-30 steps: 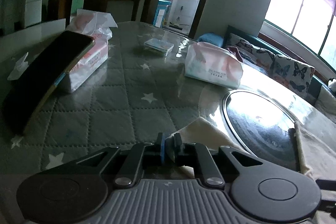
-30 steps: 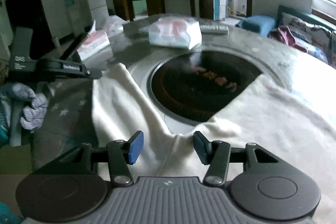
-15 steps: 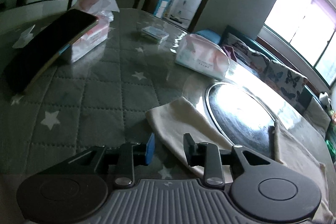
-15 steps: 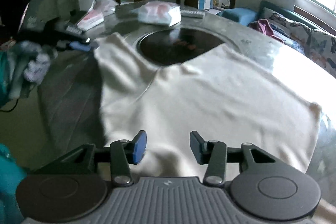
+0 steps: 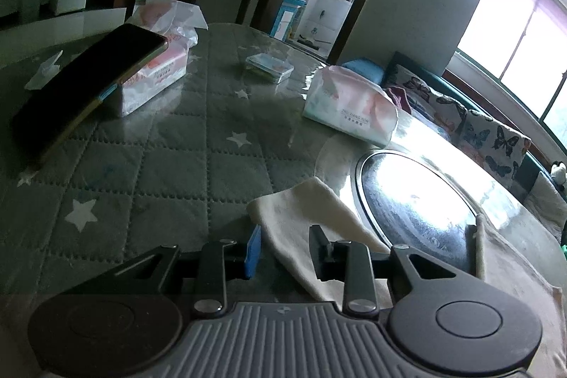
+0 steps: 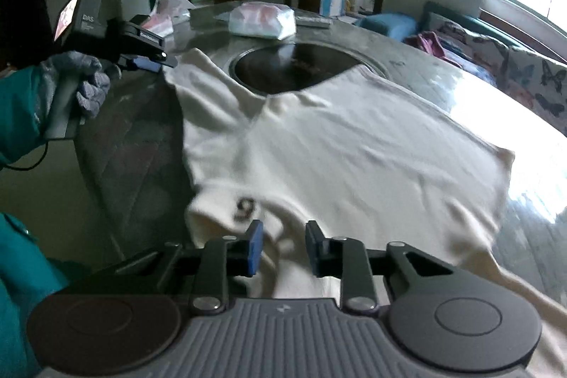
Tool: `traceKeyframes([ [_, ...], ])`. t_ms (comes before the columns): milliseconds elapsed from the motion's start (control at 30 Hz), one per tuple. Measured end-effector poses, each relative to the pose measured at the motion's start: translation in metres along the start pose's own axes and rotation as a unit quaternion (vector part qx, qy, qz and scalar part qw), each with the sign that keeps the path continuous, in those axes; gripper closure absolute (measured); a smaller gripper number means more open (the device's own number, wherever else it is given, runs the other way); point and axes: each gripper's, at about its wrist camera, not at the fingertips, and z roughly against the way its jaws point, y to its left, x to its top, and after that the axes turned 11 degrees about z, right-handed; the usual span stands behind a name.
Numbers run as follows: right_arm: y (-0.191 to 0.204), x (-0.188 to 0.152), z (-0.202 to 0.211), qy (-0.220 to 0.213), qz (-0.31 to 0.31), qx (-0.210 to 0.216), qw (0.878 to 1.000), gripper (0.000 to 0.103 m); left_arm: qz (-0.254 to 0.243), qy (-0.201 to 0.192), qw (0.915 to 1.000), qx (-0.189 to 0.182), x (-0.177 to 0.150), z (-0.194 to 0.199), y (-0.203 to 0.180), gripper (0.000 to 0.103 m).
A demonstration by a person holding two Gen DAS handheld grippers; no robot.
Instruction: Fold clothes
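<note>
Cloth fills the middle of the right wrist view: one cream T-shirt point(image 6: 354, 158) lies spread flat on a round table point(image 6: 443, 84), its collar end with a dark printed mark nearest the camera at lower centre. The far hem reaches the rim of one dark circular inset point(image 6: 294, 66) in the tabletop. We hold the right gripper point(image 6: 281, 245) at the bottom of the frame with its two fingers apart, poised over the collar area and clamping nothing; motion blur makes it hard to say whether the tips touch the fabric.

At upper left of that view, a gloved hand point(image 6: 85, 84) in a teal sleeve holds the left gripper point(image 6: 149, 61) beside the shirt's far left corner.

In the left wrist view, the left gripper point(image 5: 283, 248) sits at bottom centre, its two fingers spread, with a sleeve corner of the T-shirt point(image 5: 301, 211) between and just beyond them, not gripped. We count two tissue packs: one point(image 5: 351, 108) at centre right, one point(image 5: 156, 73) at upper left with one dark phone point(image 5: 88, 77) leaning on it. One small clear box point(image 5: 269, 68) lies between them, farther back.
</note>
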Motion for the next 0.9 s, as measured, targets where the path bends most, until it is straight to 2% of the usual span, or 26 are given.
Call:
traceKeyframes([
  [167, 0.004, -0.013, 0.001, 0.02, -0.003, -0.004, 1.0, 0.091, -0.005, -0.003, 1.0, 0.0, 0.0, -0.001, -0.001, 0.073],
  [233, 0.004, -0.013, 0.004, 0.014, -0.007, -0.005, 1.0, 0.102, -0.004, -0.003, 1.0, 0.0, 0.001, -0.002, -0.001, 0.074],
  [333, 0.001, -0.013, 0.015, 0.003, -0.013, -0.005, 1.0, 0.101, 0.001, -0.002, 1.0, 0.001, 0.002, -0.004, 0.0, 0.079],
  [467, 0.004, -0.017, 0.015, 0.018, 0.003, -0.005, 1.0, 0.1, 0.004, -0.002, 1.0, 0.001, 0.004, -0.005, 0.001, 0.079],
  [533, 0.006, -0.015, 0.014, 0.011, 0.009, -0.008, 1.0, 0.093, 0.004, -0.002, 1.0, 0.002, 0.004, -0.005, 0.001, 0.079],
  [767, 0.01, -0.009, -0.002, 0.0, 0.022, -0.002, 1.0, 0.092, -0.002, -0.001, 1.0, 0.001, 0.005, -0.006, 0.0, 0.079],
  [833, 0.009, -0.009, -0.003, -0.001, 0.017, 0.003, 1.0, 0.099, -0.003, -0.002, 1.0, 0.0, 0.005, -0.007, 0.0, 0.079],
  [900, 0.006, -0.008, 0.002, -0.005, 0.006, 0.016, 1.0, 0.1, -0.002, -0.002, 1.0, 0.0, 0.006, -0.008, 0.001, 0.079],
])
